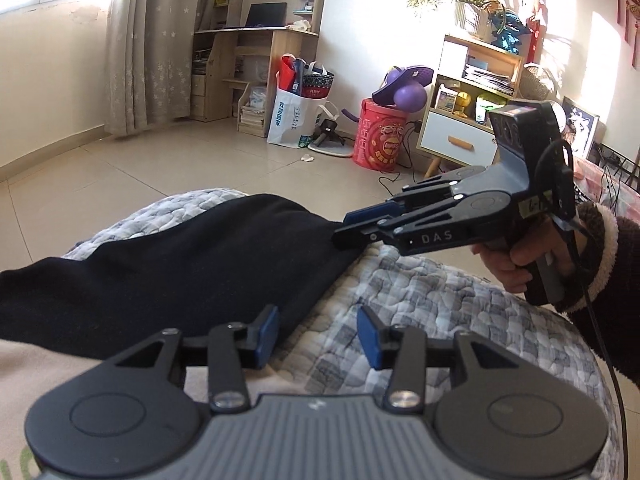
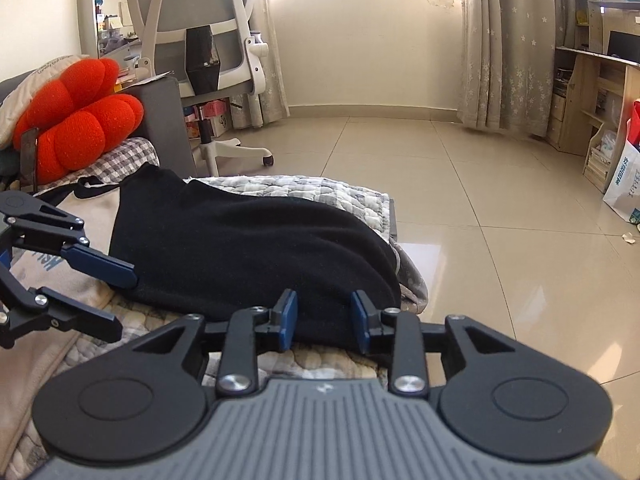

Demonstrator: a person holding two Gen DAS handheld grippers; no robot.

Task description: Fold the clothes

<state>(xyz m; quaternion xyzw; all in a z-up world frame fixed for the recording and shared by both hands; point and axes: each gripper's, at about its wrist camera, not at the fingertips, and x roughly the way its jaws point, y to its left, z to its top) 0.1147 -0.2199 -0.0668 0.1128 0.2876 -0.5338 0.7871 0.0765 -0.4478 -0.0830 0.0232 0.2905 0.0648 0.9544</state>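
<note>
Soft, floppy black garment [image 2: 248,248] on quilt [image 1: 440,300]; best pinched at near hem corners. Left gripper [image 1: 318,336] and right gripper [image 2: 324,320] both spread, holding nothing.

We see open tiled floor [image 2: 460,184] beyond quilt's far edge [image 2: 320,190]; red cushion [image 2: 76,124], office chair [image 2: 208,40] crowd its far-left corner.

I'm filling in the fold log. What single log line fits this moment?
black garment: folded on quilt | left gripper: open, empty | right gripper: open at garment edge, no grip
</note>
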